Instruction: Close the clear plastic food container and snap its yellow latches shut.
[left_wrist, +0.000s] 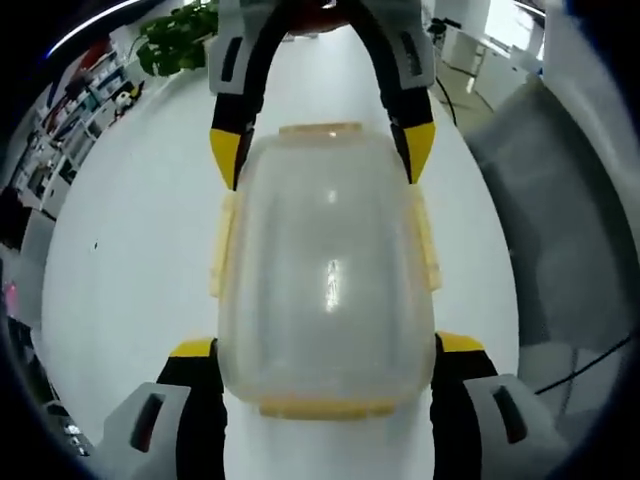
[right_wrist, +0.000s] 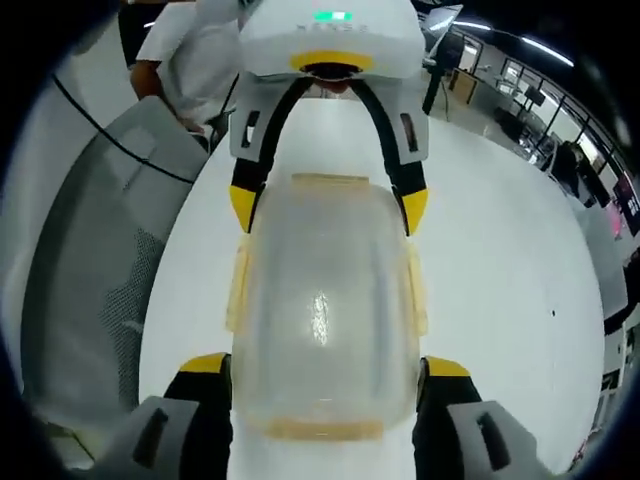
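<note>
Left hand-held gripper (left_wrist: 325, 365): jaws spread at 6 o'clock in the left gripper view, flanking the near end of the container; contact with its walls cannot be told
Right hand-held gripper (right_wrist: 325, 375): likewise spread at 6 o'clock in the right gripper view, straddling the opposite end
Container (left_wrist: 325, 275): clear, lid seated on top, resting mid-tabletop (left_wrist: 130, 270) between the two grippers
Latches: yellow side latch (left_wrist: 222, 245) appears flared outward, judged unsnapped; end latch (left_wrist: 325, 405) state unclear
Step in hand: lid looks closed; latching judged pending
Next move: calls for pressing each flap inward while the other gripper steadies the box
View differences: left gripper view shows a plant (left_wrist: 180, 35) at 11 o'clock; right gripper view shows a person (right_wrist: 190, 60) and mesh chair (right_wrist: 110, 250)
</note>
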